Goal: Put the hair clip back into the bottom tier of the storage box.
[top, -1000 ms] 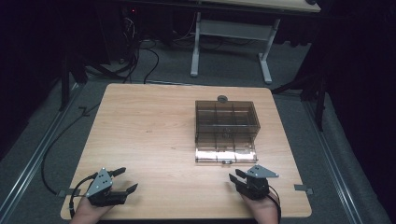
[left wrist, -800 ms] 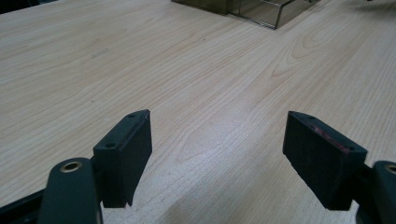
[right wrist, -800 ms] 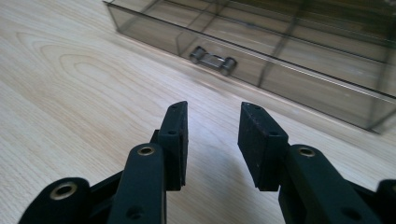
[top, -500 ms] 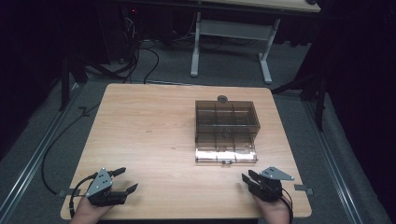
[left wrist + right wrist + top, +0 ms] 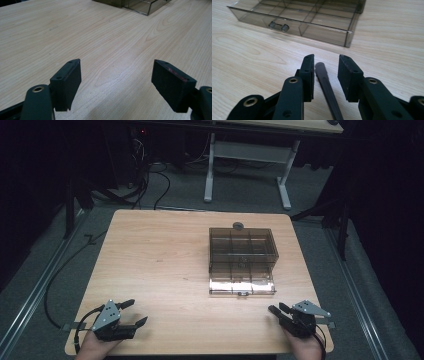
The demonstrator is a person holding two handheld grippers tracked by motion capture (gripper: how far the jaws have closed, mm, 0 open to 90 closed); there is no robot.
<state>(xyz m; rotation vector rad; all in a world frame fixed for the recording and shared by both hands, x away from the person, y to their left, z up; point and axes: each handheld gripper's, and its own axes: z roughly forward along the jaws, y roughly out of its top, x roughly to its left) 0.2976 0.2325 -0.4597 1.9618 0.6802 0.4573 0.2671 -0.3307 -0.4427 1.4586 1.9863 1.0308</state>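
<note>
Right hand-held gripper [image 5: 276, 308]: low at the near right edge of the worktop [image 5: 160, 255]. Its jaws have just been closing and are now part spread, with a rod [image 5: 323, 77] between them. The pads stand either side of it with gaps, not pinching.
Rod: slim and dark, lying flat on the worktop and running back under the gripper. It is just short of the box's near corner.
Why so: the jaws straddle the rod lengthwise, which looks like lining up to pick it.
Left hand-held gripper [image 5: 138, 311]: jaws spread wide over bare wood at the near left edge, well apart from the work, and seemingly parked.
Box [image 5: 242, 247]: smoky clear plastic with compartments that look empty. Its lid [image 5: 242, 285] is folded open toward the person and lies flat.
Around: a small round knob [image 5: 238, 225] lies just behind the box.
In the way: the flat lid is near the right jaws' front, so a forward push could nudge it. Otherwise nothing blocks.
</note>
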